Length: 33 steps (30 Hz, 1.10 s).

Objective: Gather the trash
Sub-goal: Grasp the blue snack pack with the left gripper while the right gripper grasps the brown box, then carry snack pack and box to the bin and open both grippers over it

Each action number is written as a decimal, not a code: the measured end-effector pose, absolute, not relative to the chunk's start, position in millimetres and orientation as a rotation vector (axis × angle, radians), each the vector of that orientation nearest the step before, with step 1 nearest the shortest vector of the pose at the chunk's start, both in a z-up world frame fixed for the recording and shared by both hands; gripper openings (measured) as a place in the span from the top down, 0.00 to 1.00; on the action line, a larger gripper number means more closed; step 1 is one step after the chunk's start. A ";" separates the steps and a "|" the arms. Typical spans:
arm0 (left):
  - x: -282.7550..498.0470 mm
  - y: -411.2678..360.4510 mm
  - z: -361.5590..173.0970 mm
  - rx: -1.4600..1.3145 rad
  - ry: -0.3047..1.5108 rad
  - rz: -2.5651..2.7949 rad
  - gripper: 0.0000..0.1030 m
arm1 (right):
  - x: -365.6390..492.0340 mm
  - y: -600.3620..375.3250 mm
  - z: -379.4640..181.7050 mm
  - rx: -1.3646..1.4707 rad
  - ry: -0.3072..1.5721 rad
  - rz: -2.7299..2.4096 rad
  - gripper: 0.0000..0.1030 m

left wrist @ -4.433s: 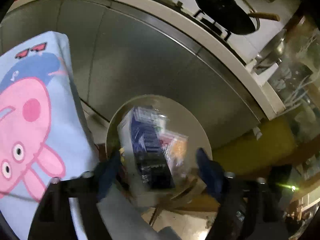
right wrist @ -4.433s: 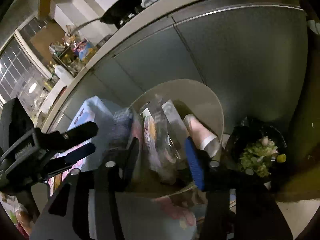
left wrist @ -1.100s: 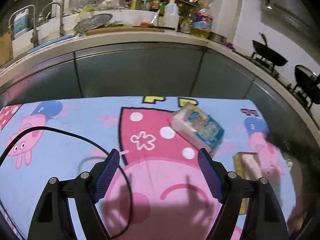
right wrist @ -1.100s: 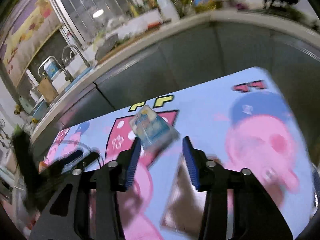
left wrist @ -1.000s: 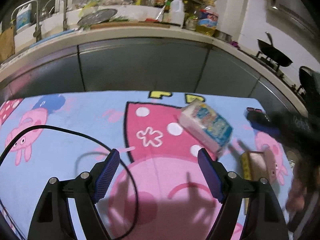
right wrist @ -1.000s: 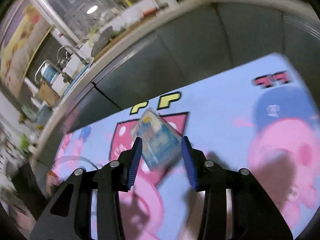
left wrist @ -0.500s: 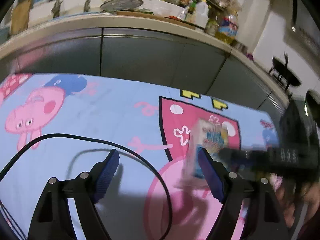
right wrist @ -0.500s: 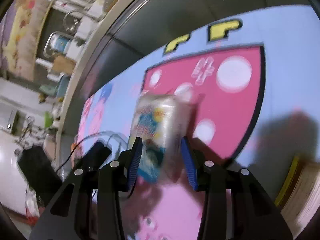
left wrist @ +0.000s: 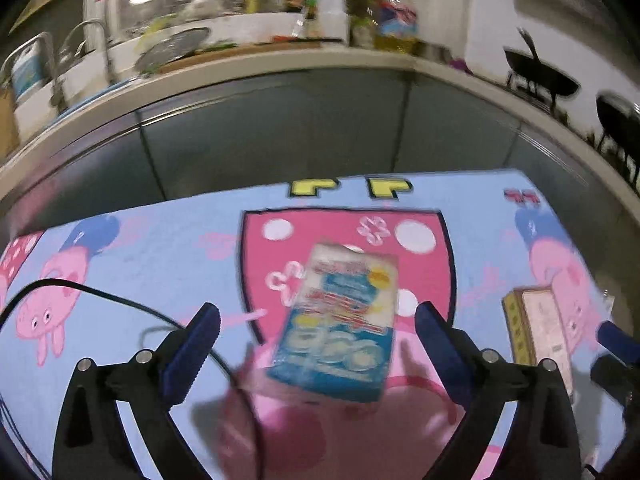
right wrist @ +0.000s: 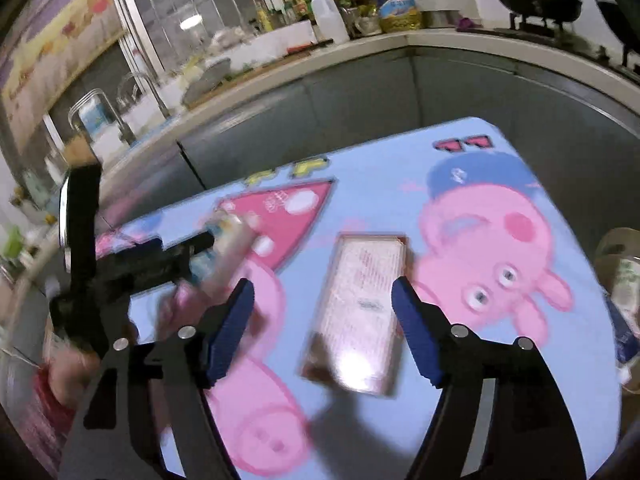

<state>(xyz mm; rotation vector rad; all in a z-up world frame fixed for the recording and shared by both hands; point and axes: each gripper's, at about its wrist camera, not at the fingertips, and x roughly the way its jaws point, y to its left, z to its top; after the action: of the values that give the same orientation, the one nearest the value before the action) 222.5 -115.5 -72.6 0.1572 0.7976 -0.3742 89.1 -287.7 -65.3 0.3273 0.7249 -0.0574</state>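
Note:
A blue-and-white snack packet (left wrist: 340, 320) sits on the pig-print tablecloth (left wrist: 160, 248), between the fingers of my left gripper (left wrist: 316, 316). Its jaws are opening wide and the pads stand clear of the packet. A flat pink box (right wrist: 360, 308) with a yellow edge lies between the fingers of my right gripper (right wrist: 322, 290). Those jaws are opening too, and neither pad touches the box. The left wrist view shows the same box (left wrist: 538, 328) at the right. In the right wrist view my left gripper (right wrist: 200, 246) is at the left, by the blurred packet (right wrist: 230, 236).
A black cable (left wrist: 120, 300) loops across the cloth at the left. A round bin (right wrist: 616, 248) holding trash stands off the table's right edge. Grey cabinets (left wrist: 320, 132) and a counter with bottles, a sink and woks run behind. A person's hand (right wrist: 64, 364) holds the left gripper.
The right gripper held the packet upright half a second ago; it has let go, opened and swung right over the pink box. The left gripper has turned onto the packet and opened wider.

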 end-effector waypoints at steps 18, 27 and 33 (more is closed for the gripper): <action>178.7 -104.2 -57.4 0.010 0.809 -0.545 0.42 | 63.4 -267.4 -96.7 0.225 0.714 -0.127 0.43; 117.2 -219.5 -36.1 0.048 0.844 -0.838 0.42 | -4.8 -363.2 -77.2 0.400 0.597 -0.256 0.43; 86.2 -313.1 -42.5 0.095 0.894 -0.984 0.42 | -69.7 -440.4 -68.7 0.497 0.455 -0.433 0.43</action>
<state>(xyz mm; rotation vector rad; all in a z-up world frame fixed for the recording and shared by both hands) 86.2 -313.1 -42.5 0.0950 0.8936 -0.9837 -69.7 -440.4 -68.7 0.4970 0.4547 -0.4331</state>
